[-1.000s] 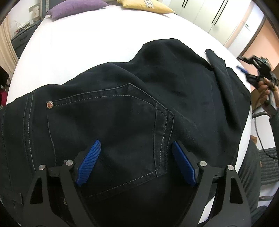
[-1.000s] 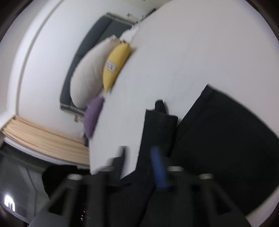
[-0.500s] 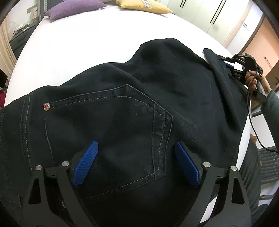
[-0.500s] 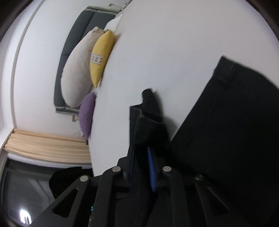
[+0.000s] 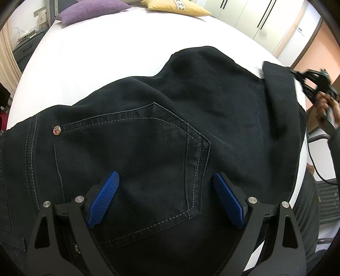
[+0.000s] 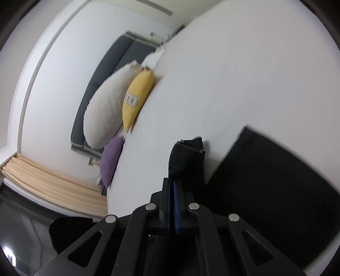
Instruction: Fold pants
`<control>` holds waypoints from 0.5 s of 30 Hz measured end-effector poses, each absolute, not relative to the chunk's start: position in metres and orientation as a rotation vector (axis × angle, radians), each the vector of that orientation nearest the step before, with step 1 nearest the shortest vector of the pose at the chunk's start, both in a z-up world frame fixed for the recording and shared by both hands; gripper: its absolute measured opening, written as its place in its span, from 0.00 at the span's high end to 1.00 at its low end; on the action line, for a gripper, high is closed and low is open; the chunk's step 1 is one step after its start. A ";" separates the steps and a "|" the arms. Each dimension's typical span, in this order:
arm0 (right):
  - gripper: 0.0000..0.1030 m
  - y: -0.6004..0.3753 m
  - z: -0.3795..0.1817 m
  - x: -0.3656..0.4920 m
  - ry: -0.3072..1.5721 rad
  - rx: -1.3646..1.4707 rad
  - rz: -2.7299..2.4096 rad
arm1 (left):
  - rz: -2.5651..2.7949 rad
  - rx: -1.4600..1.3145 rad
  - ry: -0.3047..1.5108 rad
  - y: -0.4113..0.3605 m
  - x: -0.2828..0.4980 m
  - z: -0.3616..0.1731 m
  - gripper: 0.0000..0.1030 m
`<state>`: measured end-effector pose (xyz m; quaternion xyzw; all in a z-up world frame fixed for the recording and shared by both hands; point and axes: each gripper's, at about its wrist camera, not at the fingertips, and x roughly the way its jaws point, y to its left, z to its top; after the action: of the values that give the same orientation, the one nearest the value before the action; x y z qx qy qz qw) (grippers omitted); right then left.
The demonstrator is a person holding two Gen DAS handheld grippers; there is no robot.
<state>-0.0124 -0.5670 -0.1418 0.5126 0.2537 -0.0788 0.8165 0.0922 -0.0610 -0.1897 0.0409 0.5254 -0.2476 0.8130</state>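
Black pants (image 5: 191,106) lie spread on a white bed (image 5: 95,59), seat side up. My left gripper (image 5: 166,175) hovers open over the back pocket (image 5: 138,152), a blue pad on either side of it and nothing gripped. At the right edge of the left wrist view, a hand holds my right gripper (image 5: 301,77), blurred, at the end of a pant leg (image 5: 278,89). In the right wrist view my right gripper (image 6: 172,184) is closing tight on that leg's hem (image 6: 187,155), which bunches up just past the fingertips, beside the other leg (image 6: 276,180).
A purple pillow (image 5: 89,8) and a yellow pillow (image 5: 176,6) lie at the head of the bed, with a beige pillow (image 6: 104,110) beside them. White wardrobe doors (image 5: 265,19) stand behind. The bed's right edge drops beside a chair (image 5: 327,203).
My right gripper went from open and beside the leg's end to shut on its hem. The left gripper stayed open over the pocket.
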 end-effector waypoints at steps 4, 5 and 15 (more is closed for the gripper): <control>0.96 -0.567 -0.139 -0.065 0.437 1.148 -0.224 | -0.521 0.084 1.124 -0.065 0.094 -0.190 0.12; 0.96 -0.568 -0.144 -0.076 0.424 1.163 -0.251 | -0.518 0.080 1.125 -0.066 0.094 -0.190 0.12; 0.96 -0.573 -0.208 -0.130 0.394 1.324 -0.402 | -0.488 0.102 1.135 -0.072 0.096 -0.191 0.11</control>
<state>-0.1304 -0.5734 -0.2076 0.6062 0.1804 -0.1842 0.7524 0.0961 -0.0717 -0.1908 0.0480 0.5318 -0.2285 0.8141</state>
